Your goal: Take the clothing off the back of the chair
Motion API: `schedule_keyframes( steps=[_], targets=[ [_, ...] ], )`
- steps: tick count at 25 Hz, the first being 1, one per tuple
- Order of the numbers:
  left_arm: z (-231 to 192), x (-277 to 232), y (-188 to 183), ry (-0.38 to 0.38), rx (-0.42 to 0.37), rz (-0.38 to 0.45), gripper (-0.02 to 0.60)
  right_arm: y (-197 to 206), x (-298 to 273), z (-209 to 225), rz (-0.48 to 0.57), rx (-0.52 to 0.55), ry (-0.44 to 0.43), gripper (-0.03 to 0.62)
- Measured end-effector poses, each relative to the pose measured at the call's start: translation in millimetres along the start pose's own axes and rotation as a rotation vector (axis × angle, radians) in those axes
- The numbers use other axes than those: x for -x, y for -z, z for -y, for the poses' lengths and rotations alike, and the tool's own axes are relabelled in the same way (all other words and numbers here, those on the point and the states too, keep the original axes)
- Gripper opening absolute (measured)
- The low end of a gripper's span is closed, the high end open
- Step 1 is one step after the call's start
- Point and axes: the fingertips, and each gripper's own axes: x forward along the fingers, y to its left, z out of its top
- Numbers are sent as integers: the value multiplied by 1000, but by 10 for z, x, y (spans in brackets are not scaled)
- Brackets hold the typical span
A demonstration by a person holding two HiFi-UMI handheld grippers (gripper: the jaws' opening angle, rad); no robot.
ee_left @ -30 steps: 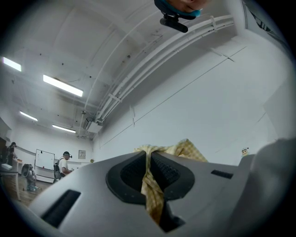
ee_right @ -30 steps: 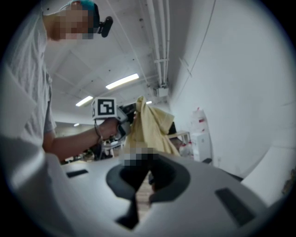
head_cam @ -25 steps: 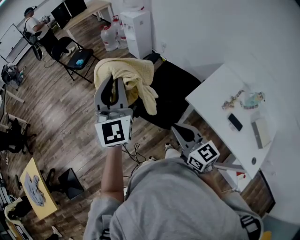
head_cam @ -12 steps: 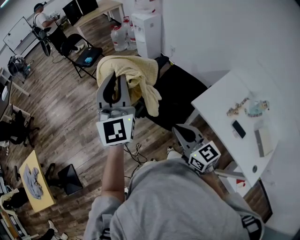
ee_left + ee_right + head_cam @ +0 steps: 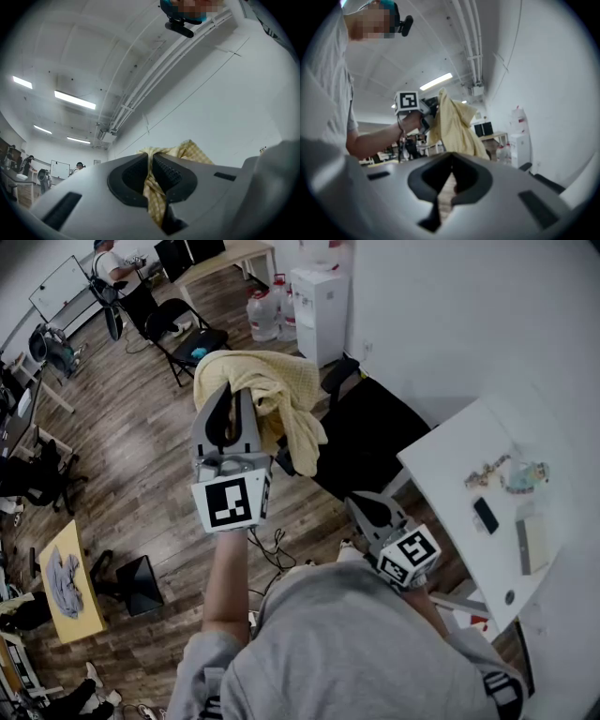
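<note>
Folding chair (image 5: pixel 187 338): well left of and behind the black chair (image 5: pixel 370 442). Left gripper (image 5: pixel 229 401), left of the black chair: jaws clamped on the yellow checked garment (image 5: pixel 272 390). The cloth hangs bunched from them, its tail overlapping the chair's left edge in the head view. Water dispenser (image 5: pixel 322 296): behind the chair. Right gripper (image 5: pixel 367 507), just in front of the chair: jaws together, nothing held. White table (image 5: pixel 459 484): on the chair's right.

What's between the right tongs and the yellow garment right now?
Nothing but open air, as the right gripper view shows: the yellow garment hangs from the left tongs, ahead of the shut right tongs.
</note>
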Motion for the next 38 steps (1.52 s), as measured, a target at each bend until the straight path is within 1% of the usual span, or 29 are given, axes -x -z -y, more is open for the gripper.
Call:
schedule_keyframes(
  steps=[2,7,11,21,28,38],
  targets=[
    [-50,26,-33,-14,-8,9,55,18,-23,-20,-4,0,-14,34],
    [-202,137,-76,-61,-24,-12,55,32,-84,-93,-11,0,-49,34],
    [-333,212,-143,-86,-35,6,55,13,-160,-147,-17,6,-78,34],
    [-659,457,-238,-163,-78,4,55,61,-327,-279,-36,7,-145,34],
    [-804,621,-218,-208,-122,-23,55,68,-413,-354,-47,15,-188,34],
    [-1052,1024,-115,-281,-133,-78,55,99,-564,-518,-73,19,-262,34]
  ],
)
